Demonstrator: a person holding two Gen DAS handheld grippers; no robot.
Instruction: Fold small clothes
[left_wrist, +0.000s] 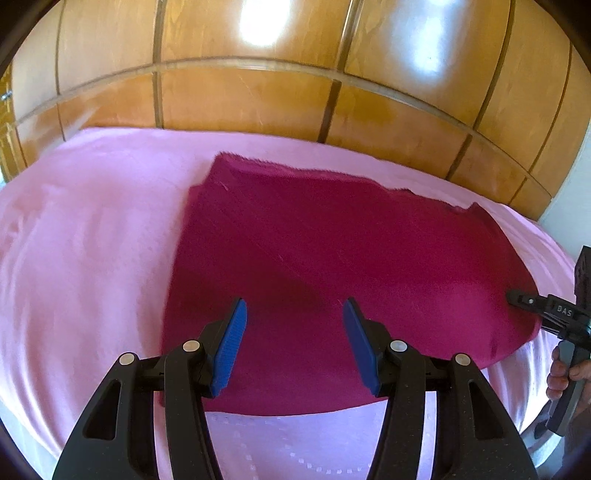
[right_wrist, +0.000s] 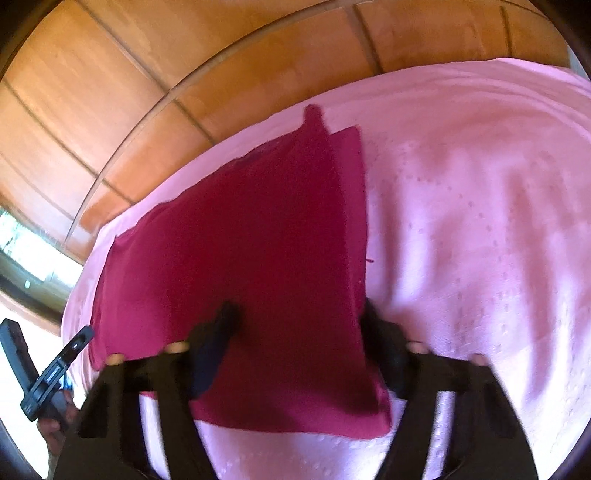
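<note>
While magenta cloth (left_wrist: 332, 258) lies folded flat | left claw (left_wrist: 293, 332) apart | right claw (right_wrist: 295, 325) apart, blurred

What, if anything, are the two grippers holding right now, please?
Nothing: the left gripper and right gripper both stand open over the magenta cloth, which lies flat on the pink bedspread.

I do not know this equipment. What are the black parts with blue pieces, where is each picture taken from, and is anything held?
A person holds a two-finger tool in each hand. Each picture comes from a camera on one tool, looking along its fingers. In the left view, the left gripper stands open above a dark red cloth lying on a pink sheet. In the right view, the right gripper also stands open over the cloth, blurred. Neither holds anything. Behind is a wooden wall.
</note>
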